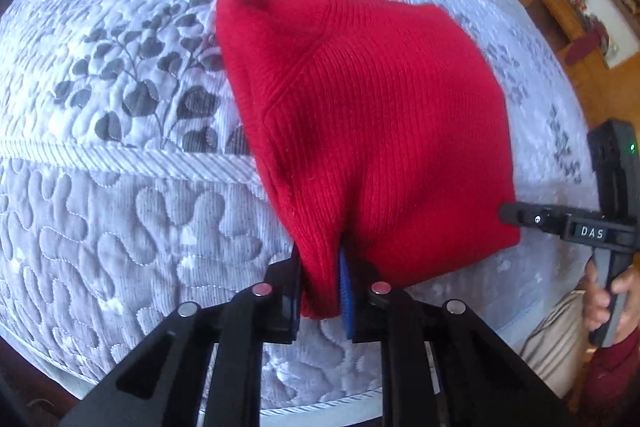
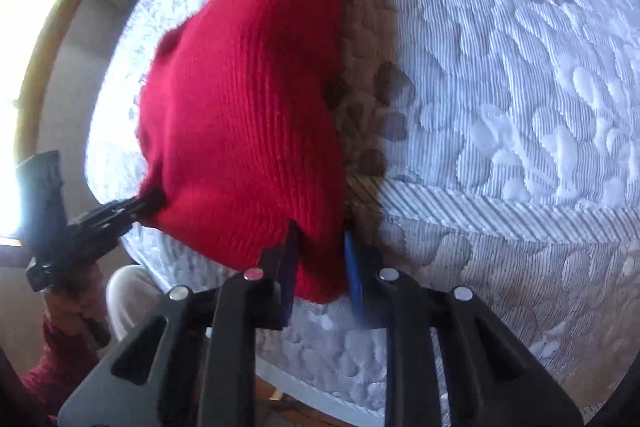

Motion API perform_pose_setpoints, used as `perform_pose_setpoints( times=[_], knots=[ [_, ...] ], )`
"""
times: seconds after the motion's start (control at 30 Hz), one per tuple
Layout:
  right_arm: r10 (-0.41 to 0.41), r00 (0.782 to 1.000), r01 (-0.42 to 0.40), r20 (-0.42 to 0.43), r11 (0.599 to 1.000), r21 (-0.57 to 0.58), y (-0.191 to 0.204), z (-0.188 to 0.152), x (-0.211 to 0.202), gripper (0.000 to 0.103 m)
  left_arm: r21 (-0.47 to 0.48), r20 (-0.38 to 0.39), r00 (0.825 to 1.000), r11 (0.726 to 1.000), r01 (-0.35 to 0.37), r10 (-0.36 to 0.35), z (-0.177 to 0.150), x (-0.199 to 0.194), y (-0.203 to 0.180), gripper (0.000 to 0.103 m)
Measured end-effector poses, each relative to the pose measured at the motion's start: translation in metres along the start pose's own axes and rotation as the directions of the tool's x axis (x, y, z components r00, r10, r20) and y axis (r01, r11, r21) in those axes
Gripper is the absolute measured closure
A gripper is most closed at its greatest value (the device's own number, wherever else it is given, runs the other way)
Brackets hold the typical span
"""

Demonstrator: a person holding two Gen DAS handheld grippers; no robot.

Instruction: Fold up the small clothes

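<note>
A red ribbed knit garment (image 1: 372,115) hangs stretched between my two grippers over the quilted bed cover (image 1: 120,195). My left gripper (image 1: 324,291) is shut on its near left corner. In the left wrist view my right gripper (image 1: 510,215) pinches the garment's right corner. In the right wrist view the red garment (image 2: 248,107) fills the middle, and my right gripper (image 2: 320,271) is shut on its near corner. My left gripper (image 2: 148,201) shows there at the left, clamped on the other corner. The garment's far end droops toward the bed.
The white and grey quilted cover (image 2: 500,107) with a leaf print spreads under everything. A wooden cabinet (image 1: 560,15) stands beyond the bed at the right. A bright window with a curtain (image 2: 28,59) is at the left of the right wrist view.
</note>
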State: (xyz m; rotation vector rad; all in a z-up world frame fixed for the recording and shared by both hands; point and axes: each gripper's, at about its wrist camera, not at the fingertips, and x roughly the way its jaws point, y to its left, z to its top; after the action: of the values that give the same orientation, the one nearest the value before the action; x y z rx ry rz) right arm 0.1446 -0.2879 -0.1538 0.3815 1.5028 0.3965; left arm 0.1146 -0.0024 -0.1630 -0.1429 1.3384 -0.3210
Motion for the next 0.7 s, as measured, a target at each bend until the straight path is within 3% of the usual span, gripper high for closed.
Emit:
perform_pose_setpoints(
  times=[0.1,0.17,0.2,0.3,0.37,0.5,0.7],
  knots=[
    [-0.031,1.000,0.031,-0.001,0.999,-0.022,0.005,-0.002,0.008,0.082,0.046,0.013,0.999,0.998,-0.042,0.041,-0.001,0.007,-0.007,0.086],
    [-0.011,1.000,0.011,-0.010,1.000,-0.008,0.004,-0.002,0.003,0.082,0.033,0.019,1.000,0.999,-0.012,0.011,0.002,-0.001,-0.006,0.084],
    [0.004,1.000,-0.004,-0.014,1.000,-0.006,0.004,0.000,0.000,0.075,0.022,0.020,1.000,1.000,0.007,-0.008,0.004,-0.004,-0.005,0.082],
    [0.017,0.999,-0.017,0.027,1.000,-0.024,0.008,0.006,-0.021,0.038,-0.020,0.076,0.996,0.998,0.052,-0.050,0.012,-0.027,0.009,0.051],
    [0.030,0.997,-0.028,0.067,0.999,-0.030,0.009,0.017,-0.034,0.037,-0.058,0.148,0.987,0.996,0.065,-0.056,0.028,-0.042,0.023,0.035],
    [0.106,0.990,-0.105,0.095,0.994,-0.012,0.006,0.056,-0.043,0.029,-0.168,0.172,0.977,0.974,0.154,-0.125,0.068,-0.037,0.048,0.034],
    [0.017,0.999,-0.016,0.034,0.999,-0.034,0.007,0.103,-0.021,0.029,-0.219,0.104,0.985,0.963,0.155,-0.135,0.111,0.000,0.055,0.035]
  ],
)
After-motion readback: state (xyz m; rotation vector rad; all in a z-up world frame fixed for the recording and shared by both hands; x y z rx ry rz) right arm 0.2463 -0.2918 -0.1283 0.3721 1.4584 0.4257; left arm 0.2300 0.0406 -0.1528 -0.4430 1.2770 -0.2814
